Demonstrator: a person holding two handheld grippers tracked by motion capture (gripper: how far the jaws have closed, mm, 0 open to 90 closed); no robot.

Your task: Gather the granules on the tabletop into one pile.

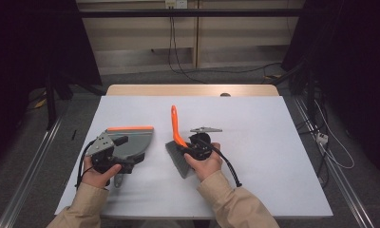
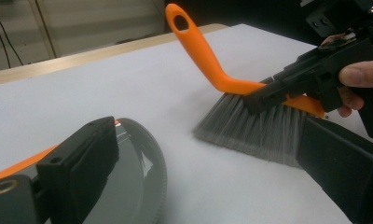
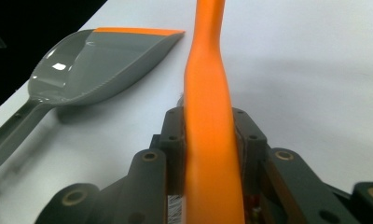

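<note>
On the white tabletop [image 1: 273, 156] your right tongs [image 1: 190, 145] already grip the brush [image 1: 178, 142], bristles down; your left tongs [image 1: 113, 151] seem closed on the dustpan [image 1: 131, 140]. Sweeping remains.

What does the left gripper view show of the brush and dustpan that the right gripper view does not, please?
Left gripper view alone: the brush's grey bristles resting on the white table, the hole at the handle's end, and the right claw seen from outside, clamped on the handle near the head. Right gripper view alone: the whole dustpan, its orange front lip and its grey handle. Both: the orange brush handle, part of the dustpan and the white table.
</note>
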